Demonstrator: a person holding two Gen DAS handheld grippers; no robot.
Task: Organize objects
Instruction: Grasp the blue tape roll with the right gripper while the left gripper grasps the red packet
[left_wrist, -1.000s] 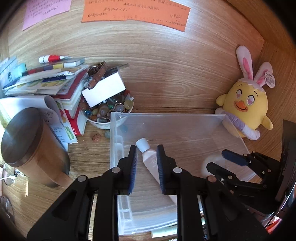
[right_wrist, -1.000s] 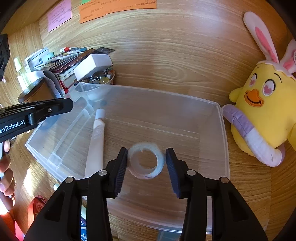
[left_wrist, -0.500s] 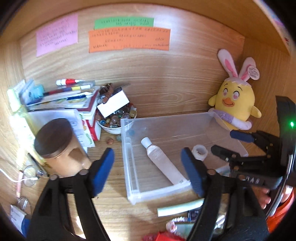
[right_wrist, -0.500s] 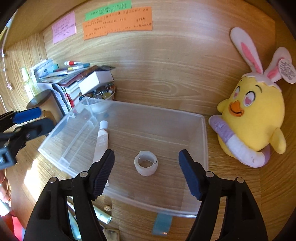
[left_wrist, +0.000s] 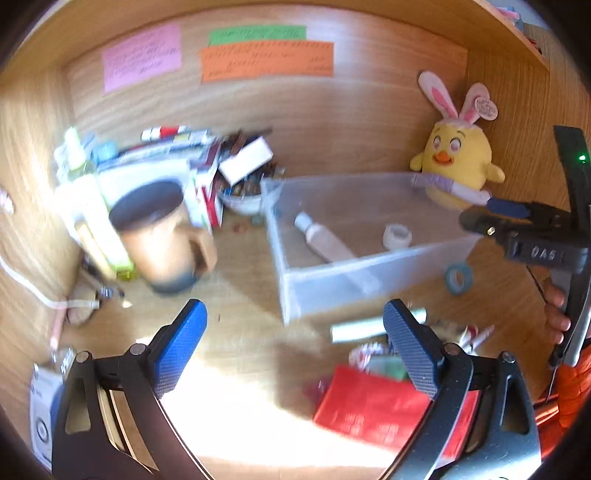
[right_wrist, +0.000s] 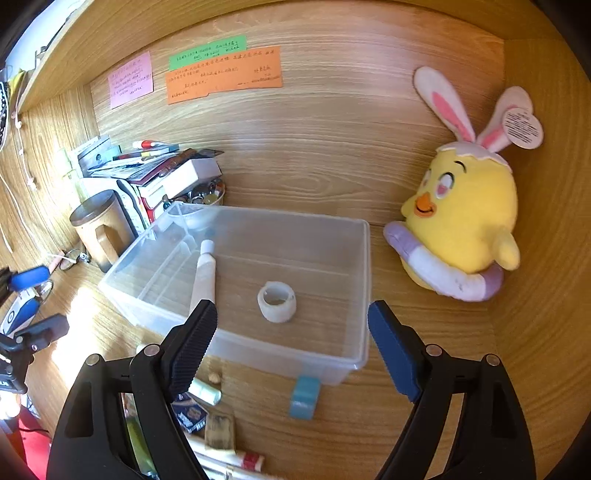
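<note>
- Left wrist view: the left gripper (left_wrist: 293, 341) hangs over bare desk (left_wrist: 240, 332) in front of the bin (left_wrist: 354, 273), its blue pads wide apart and still spreading, nothing between them.
- The clear bin sits on the desk; inside lie a tube (left_wrist: 325, 240) and a tape roll (left_wrist: 397, 236), apart from each other.
- A blue ring (left_wrist: 459, 278) lies on the desk just outside the bin's near right corner; a red packet (left_wrist: 373, 410) lies under the right finger.
- A brown mug (left_wrist: 162, 236) stands left of the bin, blurred; a plush chick (left_wrist: 458, 166) leans at the back right.
- The right gripper (left_wrist: 517, 221) shows at the right edge, a hand (left_wrist: 556, 306) on its handle.
- Right wrist view: the right gripper (right_wrist: 291, 332) is above the bin's (right_wrist: 365, 280) near edge, jaws parted and widening, empty.
- The tape roll (right_wrist: 277, 301) rests on the bin floor between the fingers in the picture but beyond them, untouched; the tube (right_wrist: 205, 273) lies to its left, cap toward the wall.
- A small blue block (right_wrist: 303, 397) sits on the desk against the bin's front wall.
- The chick (right_wrist: 461, 214) sits right of the bin, well apart from it.
- The left gripper (right_wrist: 29, 306) pokes in at the left edge, parted.
</note>
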